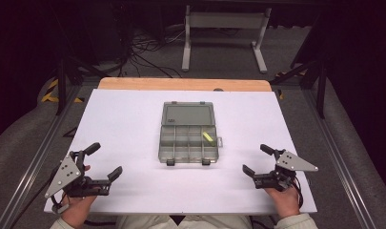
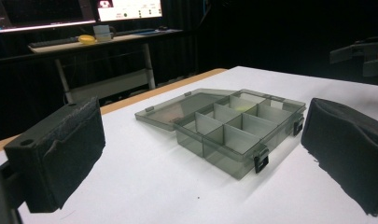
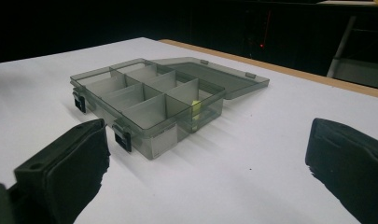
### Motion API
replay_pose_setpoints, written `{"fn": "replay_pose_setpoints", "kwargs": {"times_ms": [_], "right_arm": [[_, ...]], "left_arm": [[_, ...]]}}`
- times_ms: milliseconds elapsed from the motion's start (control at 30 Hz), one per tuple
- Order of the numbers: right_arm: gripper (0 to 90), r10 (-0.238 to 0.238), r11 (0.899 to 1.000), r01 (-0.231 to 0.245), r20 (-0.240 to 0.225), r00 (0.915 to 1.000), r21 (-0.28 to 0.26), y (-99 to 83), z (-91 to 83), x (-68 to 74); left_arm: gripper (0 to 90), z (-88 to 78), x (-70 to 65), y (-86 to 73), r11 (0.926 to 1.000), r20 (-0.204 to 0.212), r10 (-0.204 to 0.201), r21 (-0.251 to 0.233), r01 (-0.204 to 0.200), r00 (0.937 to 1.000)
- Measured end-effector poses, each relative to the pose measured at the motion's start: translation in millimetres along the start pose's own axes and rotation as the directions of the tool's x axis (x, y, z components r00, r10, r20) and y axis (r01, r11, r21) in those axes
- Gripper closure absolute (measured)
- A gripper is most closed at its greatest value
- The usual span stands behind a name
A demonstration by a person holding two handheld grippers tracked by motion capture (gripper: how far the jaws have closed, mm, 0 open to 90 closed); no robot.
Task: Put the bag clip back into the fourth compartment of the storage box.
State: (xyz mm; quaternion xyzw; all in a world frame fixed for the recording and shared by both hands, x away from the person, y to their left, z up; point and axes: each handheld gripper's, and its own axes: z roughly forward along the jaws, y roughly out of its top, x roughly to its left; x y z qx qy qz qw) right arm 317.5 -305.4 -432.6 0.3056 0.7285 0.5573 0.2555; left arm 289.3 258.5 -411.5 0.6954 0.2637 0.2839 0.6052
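A smoky clear compartment box (image 1: 188,143) lies in the middle of the white table with its lid (image 1: 187,114) folded back flat. A small yellow piece (image 1: 208,136) rests in its far right compartment, seen through the wall in the right gripper view (image 3: 195,107). My left gripper (image 1: 105,160) stands open near the front left of the table, a hand's length from the box (image 2: 238,133). My right gripper (image 1: 256,160) stands open at the front right, also apart from the box (image 3: 144,105). Nothing is between either pair of jaws.
The white board (image 1: 133,191) covers a wooden table whose far edge (image 1: 181,84) shows. Beyond it stand a metal desk frame (image 1: 224,33) and floor cables (image 1: 143,52). In the left gripper view a desk with monitors (image 2: 84,14) stands behind.
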Motion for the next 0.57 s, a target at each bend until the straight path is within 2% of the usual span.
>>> {"fn": "replay_pose_setpoints", "kwargs": {"times_ms": [567], "right_arm": [[0.2,-0.016,1.000,0.016,0.009,0.9998,0.015,1.9,0.1,1.8]], "left_arm": [[0.1,0.1,0.1,0.1,0.9999,0.002,-0.009,-0.006,0.009,1.0000]]}}
